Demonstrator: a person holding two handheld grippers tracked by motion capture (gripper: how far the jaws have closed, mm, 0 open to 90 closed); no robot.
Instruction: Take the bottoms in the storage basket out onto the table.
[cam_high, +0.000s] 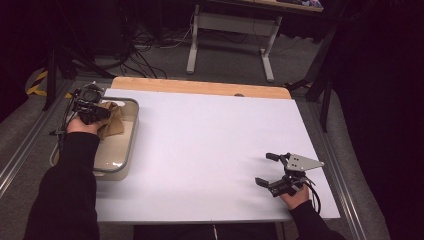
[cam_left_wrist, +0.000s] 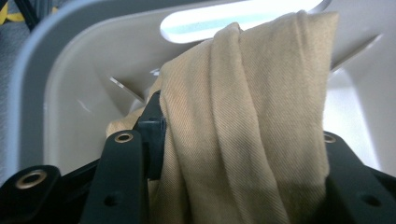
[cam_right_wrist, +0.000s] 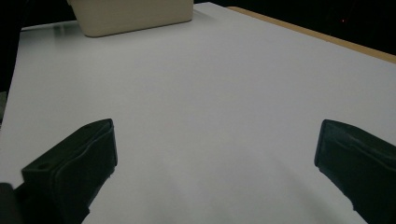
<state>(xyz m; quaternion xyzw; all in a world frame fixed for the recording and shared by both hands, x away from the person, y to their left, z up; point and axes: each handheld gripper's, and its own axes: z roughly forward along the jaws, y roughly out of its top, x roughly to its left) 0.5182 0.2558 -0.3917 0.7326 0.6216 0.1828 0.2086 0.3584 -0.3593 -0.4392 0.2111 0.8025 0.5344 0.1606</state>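
Here the left gripper (cam_high: 95, 111) jaws pinch a tan cloth (cam_left_wrist: 243, 126) over the grey tub (cam_high: 131, 145). The right gripper (cam_high: 266, 169) jaws are spread above the table (cam_high: 210, 145).

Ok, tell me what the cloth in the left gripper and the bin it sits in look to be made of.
Cloth: woven fabric, tan, matte; a fine diagonal twill weave and soft folds show in the left gripper view. Probably cotton, though the fibre can't be told.
Bin: looks like moulded plastic, off-white, smooth with a slight sheen; rounded corners, a thick rolled rim and a cut-out handle slot suggest it.
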